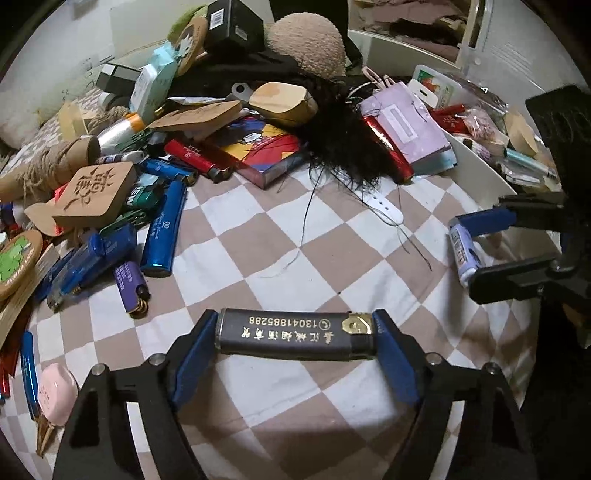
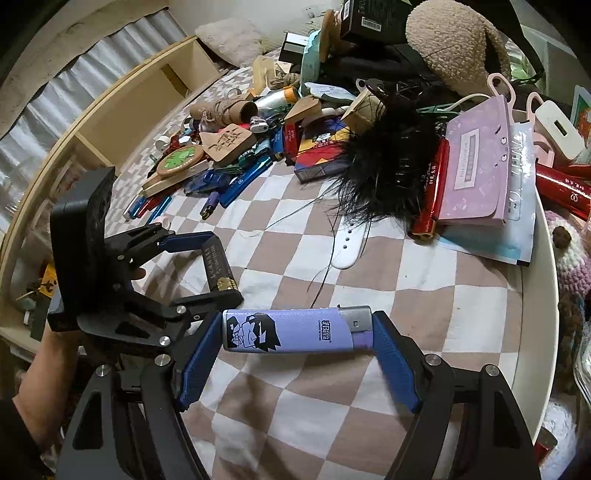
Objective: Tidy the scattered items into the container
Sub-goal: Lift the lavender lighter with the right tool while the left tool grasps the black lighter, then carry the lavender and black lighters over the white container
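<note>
My left gripper [image 1: 295, 338] is shut on a black lighter [image 1: 288, 338] with gold writing, held crosswise above the checked cloth; it also shows in the right wrist view [image 2: 218, 265]. My right gripper [image 2: 297, 330] is shut on a lilac lighter [image 2: 291, 330] with a cartoon print; it shows in the left wrist view [image 1: 463, 251] at the right. The white container [image 1: 476, 162] stands at the right, holding several items; its rim shows in the right wrist view [image 2: 546, 280]. A heap of scattered items lies ahead, with several blue lighters [image 1: 162, 229] and a red lighter [image 1: 197, 160].
A black feathery tuft [image 1: 340, 144], a white strap [image 1: 384, 206], a lilac pouch [image 2: 476, 173], wooden tags [image 1: 92, 195], a twine spool [image 1: 51, 162], a plush toy [image 1: 306, 40] and a black box [image 1: 232, 22] crowd the far side. A wooden shelf [image 2: 147, 96] stands at the left.
</note>
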Demonstrator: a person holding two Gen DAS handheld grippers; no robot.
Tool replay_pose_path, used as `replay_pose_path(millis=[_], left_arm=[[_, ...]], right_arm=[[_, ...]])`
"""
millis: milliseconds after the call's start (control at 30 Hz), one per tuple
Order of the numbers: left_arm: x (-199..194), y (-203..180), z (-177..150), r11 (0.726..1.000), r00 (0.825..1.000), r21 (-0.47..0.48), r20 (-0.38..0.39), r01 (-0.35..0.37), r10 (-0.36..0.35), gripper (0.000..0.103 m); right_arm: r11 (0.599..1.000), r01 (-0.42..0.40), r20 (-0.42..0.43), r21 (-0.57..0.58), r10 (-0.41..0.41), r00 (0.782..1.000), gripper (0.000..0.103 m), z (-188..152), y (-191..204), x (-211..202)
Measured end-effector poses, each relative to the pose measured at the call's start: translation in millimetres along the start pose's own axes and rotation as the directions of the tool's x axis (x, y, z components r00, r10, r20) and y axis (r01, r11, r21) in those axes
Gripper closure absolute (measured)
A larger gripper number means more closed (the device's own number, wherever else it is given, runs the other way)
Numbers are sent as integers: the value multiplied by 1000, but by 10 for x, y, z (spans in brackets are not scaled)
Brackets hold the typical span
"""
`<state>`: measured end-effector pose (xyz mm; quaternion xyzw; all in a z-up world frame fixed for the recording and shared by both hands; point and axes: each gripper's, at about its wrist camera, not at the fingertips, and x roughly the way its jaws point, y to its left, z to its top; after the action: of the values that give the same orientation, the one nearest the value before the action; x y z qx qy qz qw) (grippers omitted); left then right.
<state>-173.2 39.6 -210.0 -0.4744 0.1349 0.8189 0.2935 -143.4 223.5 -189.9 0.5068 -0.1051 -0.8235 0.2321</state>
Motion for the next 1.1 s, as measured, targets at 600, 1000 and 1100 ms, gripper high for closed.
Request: replay_pose_path(millis=[600,1000,1100], left_arm=[[-272,-198,-209,978,992,-182,55,-103,115,21],[-774,-516,-138,972,967,-225,221,-73,124,21],[-849,-631,-77,974,960,-215,252,-69,124,21]], right_arm=[[996,78,26,35,-79,997,23,-133,132,2],[996,41,272,77,-61,960,23,-71,3,-1071],[992,76,311,98,-103,945,23,-72,-180,-1442]])
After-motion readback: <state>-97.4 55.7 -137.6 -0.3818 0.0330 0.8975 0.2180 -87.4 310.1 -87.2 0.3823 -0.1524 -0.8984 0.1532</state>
